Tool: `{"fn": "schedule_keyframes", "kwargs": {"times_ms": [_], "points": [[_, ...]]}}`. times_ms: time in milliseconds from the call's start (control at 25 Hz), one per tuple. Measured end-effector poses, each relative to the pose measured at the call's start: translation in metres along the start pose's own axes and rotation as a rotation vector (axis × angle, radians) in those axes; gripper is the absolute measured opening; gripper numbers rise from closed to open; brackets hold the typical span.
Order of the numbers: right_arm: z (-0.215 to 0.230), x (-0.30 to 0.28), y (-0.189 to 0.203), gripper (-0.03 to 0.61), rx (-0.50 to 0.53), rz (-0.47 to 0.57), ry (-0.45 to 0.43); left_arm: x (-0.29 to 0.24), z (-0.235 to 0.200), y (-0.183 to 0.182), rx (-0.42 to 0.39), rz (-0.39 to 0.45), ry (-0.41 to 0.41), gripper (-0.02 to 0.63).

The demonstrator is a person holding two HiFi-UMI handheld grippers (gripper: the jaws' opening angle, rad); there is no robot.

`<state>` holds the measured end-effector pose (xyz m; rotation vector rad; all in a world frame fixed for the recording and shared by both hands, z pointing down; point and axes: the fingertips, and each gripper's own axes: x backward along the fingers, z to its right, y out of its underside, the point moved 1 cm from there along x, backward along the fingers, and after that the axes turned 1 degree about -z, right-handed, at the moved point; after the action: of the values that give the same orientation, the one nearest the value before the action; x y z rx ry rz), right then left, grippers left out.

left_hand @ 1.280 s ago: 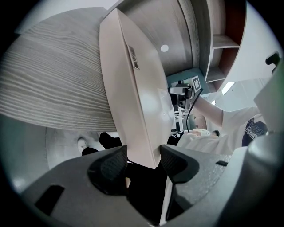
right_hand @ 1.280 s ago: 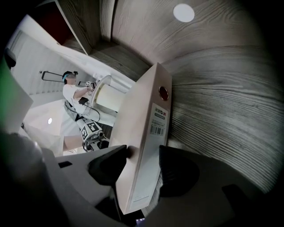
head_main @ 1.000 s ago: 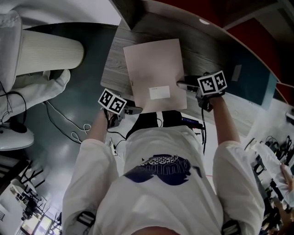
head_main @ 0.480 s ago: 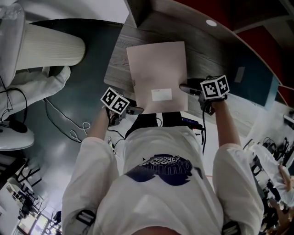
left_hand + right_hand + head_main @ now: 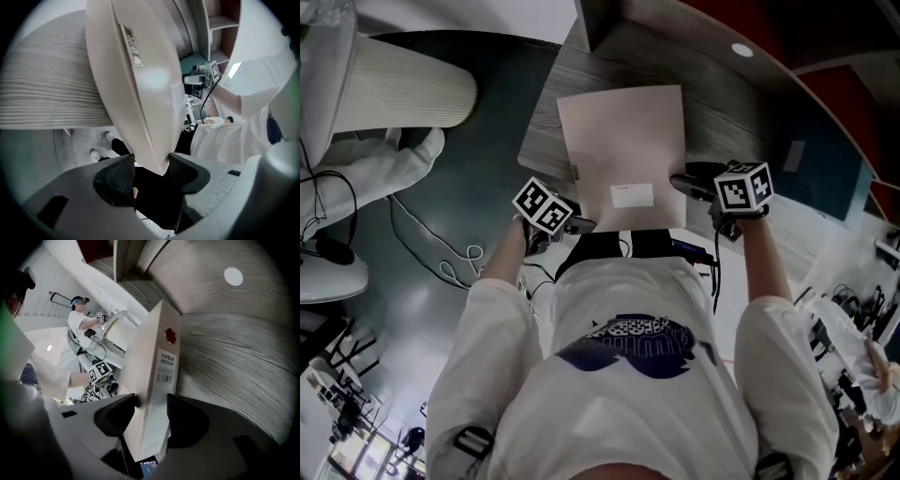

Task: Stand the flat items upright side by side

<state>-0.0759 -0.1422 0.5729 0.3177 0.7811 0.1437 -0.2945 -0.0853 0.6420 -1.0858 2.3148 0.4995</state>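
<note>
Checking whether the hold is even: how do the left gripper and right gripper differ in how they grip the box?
The left gripper pinches just the box's near corner; the right gripper clamps its labelled side edge. In the head view the right gripper sits farther up the box than the left gripper. Both are shut on the same box.

We see our right tool's (image 5: 150,416) two dark jaws pressed on either side of the pale pink flat box (image 5: 150,357), gripping its narrow spine, which bears a red dot (image 5: 171,335) and what looks like a barcode label (image 5: 165,365), with the grey wood-grain counter (image 5: 234,357) stretching behind it.
</note>
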Motion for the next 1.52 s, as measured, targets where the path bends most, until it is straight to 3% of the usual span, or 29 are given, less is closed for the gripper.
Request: {"fn": "schedule_keyframes", "kwargs": {"times_ms": [560, 1040, 1520], "points": [[-0.010, 0.006, 0.008, 0.198, 0.036, 0.084, -0.029, 0.013, -0.003, 0.000, -0.125, -0.067, -0.138, 0.224], [-0.012, 0.015, -0.003, 0.190, 0.081, 0.147, -0.050, 0.029, 0.003, -0.014, -0.207, -0.048, -0.233, 0.217], [-0.017, 0.041, -0.026, 0.186, 0.168, 0.286, -0.067, 0.054, 0.014, -0.043, -0.280, 0.004, -0.336, 0.216]]}}
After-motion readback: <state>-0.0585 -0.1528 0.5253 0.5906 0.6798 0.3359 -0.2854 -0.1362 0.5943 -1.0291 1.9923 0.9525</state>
